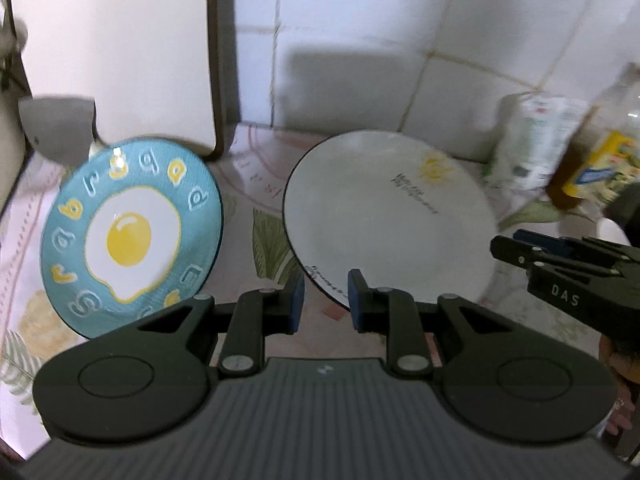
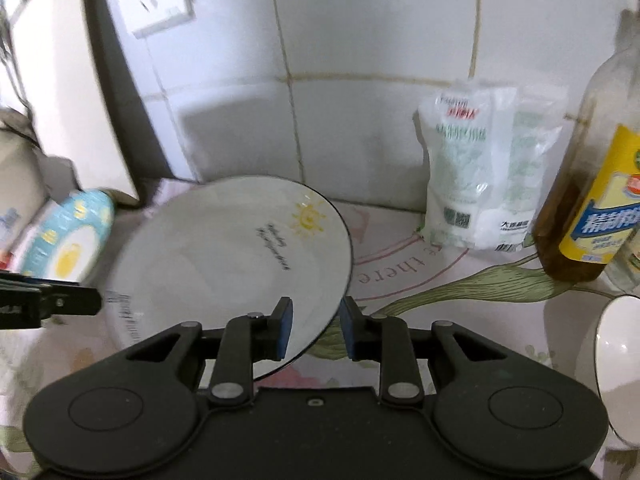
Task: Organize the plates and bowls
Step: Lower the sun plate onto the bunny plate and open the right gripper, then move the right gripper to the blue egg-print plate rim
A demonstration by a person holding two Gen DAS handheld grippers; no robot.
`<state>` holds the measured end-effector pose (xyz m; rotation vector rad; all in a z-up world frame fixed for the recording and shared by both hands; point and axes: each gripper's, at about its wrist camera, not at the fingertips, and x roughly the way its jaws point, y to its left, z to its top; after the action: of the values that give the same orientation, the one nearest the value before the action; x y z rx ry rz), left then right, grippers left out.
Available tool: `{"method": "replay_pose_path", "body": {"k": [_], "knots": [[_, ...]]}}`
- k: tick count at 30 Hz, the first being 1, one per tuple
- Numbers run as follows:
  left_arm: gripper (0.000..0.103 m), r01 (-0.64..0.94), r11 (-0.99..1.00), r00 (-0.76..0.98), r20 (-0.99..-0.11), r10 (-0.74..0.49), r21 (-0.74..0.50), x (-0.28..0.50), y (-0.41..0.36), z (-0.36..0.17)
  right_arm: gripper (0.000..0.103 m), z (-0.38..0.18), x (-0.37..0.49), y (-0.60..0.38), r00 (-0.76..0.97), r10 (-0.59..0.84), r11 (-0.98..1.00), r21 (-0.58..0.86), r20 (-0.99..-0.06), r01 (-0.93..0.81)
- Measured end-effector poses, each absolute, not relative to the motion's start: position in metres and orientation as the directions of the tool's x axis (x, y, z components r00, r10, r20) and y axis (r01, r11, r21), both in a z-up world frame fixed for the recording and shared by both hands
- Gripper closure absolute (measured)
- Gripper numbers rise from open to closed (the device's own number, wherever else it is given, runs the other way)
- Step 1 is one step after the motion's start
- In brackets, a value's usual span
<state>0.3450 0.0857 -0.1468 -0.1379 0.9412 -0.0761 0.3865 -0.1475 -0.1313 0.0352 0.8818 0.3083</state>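
Floral-covered surface point(image 2: 460, 280) in a white-tiled corner, white plate point(image 1: 384, 216) lying beside blue egg plate point(image 1: 132, 236), bag point(image 2: 480, 176) and oil bottle point(image 2: 592, 200) at the wall, left tongs point(image 1: 326, 300) slightly parted and empty over the white plate's near edge, right tongs point(image 2: 316, 330) parted around its rim.

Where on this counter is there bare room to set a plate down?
Bare cloth lies between the white plate and the salt bag, and between the blue egg plate and white plate. Crowded at the right: oil bottle, white bowl.

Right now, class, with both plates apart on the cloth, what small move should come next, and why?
Probably close the left gripper on the white sun plate rim: its jaws are empty there, and the blue egg plate lies alongside for stacking.
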Motion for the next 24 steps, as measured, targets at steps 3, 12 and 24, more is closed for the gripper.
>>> {"method": "replay_pose_path", "body": {"k": [3,12,24], "knots": [[0.081,0.044,0.987,0.611,-0.777,-0.151,-0.157,0.326,0.088,-0.126,0.069,-0.107,0.362,-0.146,0.627,0.3,0.947,0.145,-0.719,-0.287],[0.08,0.116,0.979,0.682,-0.704,-0.201,-0.167,0.263,0.104,-0.075,0.049,-0.042,0.297,-0.138,0.682,0.369,0.917,0.128,-0.632,-0.378],[0.07,0.111,0.984,0.733,-0.657,-0.176,-0.14,0.203,0.148,-0.065,0.029,-0.011,0.232,-0.083,0.679,0.456,0.848,0.049,-0.575,-0.528]]}}
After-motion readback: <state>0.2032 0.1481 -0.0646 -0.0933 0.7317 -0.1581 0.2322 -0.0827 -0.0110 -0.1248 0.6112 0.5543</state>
